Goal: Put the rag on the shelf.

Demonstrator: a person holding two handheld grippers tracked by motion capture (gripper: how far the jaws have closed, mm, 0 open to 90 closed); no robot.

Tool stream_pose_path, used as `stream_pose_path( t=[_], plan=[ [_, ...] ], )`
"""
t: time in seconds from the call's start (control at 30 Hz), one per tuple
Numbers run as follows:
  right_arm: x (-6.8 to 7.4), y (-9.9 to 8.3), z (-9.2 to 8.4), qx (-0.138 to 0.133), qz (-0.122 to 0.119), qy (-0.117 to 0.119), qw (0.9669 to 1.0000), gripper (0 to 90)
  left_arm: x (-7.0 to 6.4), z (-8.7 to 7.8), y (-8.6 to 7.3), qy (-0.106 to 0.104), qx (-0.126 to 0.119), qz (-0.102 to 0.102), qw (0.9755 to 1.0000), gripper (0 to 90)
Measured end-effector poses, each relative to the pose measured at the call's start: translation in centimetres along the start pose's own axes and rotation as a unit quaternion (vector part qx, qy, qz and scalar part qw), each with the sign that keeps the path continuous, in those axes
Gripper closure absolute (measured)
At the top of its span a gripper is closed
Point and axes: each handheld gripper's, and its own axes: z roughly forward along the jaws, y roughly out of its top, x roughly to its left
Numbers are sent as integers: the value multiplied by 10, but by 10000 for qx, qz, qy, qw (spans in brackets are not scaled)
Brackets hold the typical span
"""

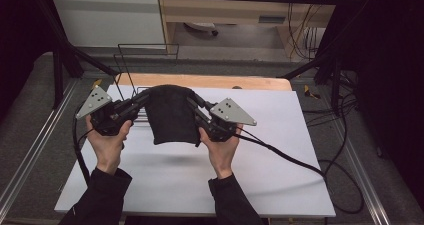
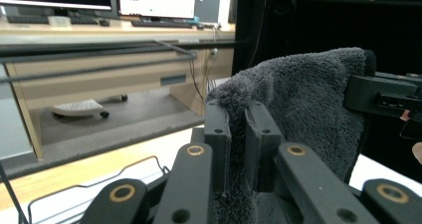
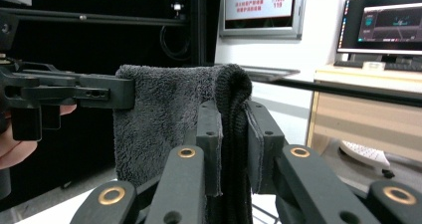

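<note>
Towel (image 1: 171, 116), one, dark grey, hangs above the white table (image 1: 280, 170) in the high view, a top corner pinched in each of two grippers, left gripper (image 1: 141, 99) and right gripper (image 1: 192, 103); the cloth hides both sets of jaw tips and part of a wire rack (image 1: 131, 71) behind. Left gripper view: its jaws (image 2: 238, 129) are closed on a fold of towel, whose lower edge is cut off by the frame. Right gripper view: its jaws (image 3: 234, 134) clamp the other corner.
</note>
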Motion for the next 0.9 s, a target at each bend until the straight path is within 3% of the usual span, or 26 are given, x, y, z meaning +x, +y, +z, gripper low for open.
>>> stream_pose_path(
  t=[0.57, 0.9],
  plan=[
    [6, 33, 29, -285, -182, -96, 9994, 789, 17, -2, 29, 244, -368, -50, 9990, 813],
    [8, 49, 43, -463, -206, -81, 9987, 790, 24, -5, 47, 401, -660, -12, 9970, 814]
  ],
)
